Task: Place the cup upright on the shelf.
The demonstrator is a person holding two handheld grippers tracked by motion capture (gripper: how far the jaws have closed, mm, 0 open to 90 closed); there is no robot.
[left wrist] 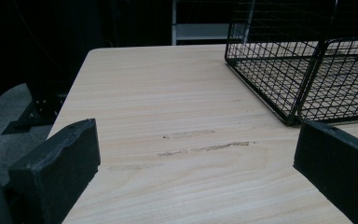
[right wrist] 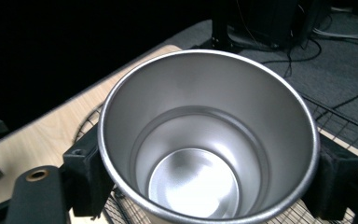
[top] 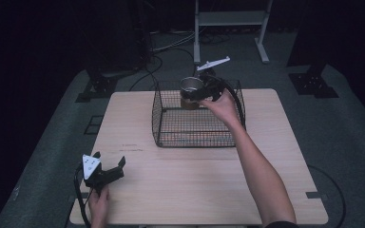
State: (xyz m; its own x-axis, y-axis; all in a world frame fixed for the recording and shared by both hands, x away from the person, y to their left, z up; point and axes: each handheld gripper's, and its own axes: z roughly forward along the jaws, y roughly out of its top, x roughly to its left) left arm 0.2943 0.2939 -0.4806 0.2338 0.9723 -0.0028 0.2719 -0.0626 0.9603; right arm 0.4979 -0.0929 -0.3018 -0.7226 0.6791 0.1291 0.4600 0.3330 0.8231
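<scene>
Nearest the person, the left gripper (top: 105,172) sits low over the near left part of the pale wooden table (top: 190,190), held by the left hand (top: 99,205). Its two black jaws stand wide apart with nothing but bare tabletop between them; in the left gripper view some faint scuff marks (left wrist: 200,145) lie on the wood just ahead of the jaws. Beyond its right jaw, farther up the table, stands the near corner of the black wire basket (left wrist: 303,79).

Farther off, the right hand (top: 224,105) reaches across the table and holds the right gripper (top: 200,92) above the far part of that basket (top: 195,142), near its back wall. This gripper's jaws are clamped on a shiny round steel cup (top: 191,87), one pad pressing each side of the wall just under the rim. In the right gripper view the steel cup (right wrist: 208,135) stands upright with its mouth open towards the camera, its inside empty, and the basket's mesh shows beneath it. Whether the cup's base touches the basket floor cannot be told. Past the gripper lie grey floor and dark cables (top: 152,66).
</scene>
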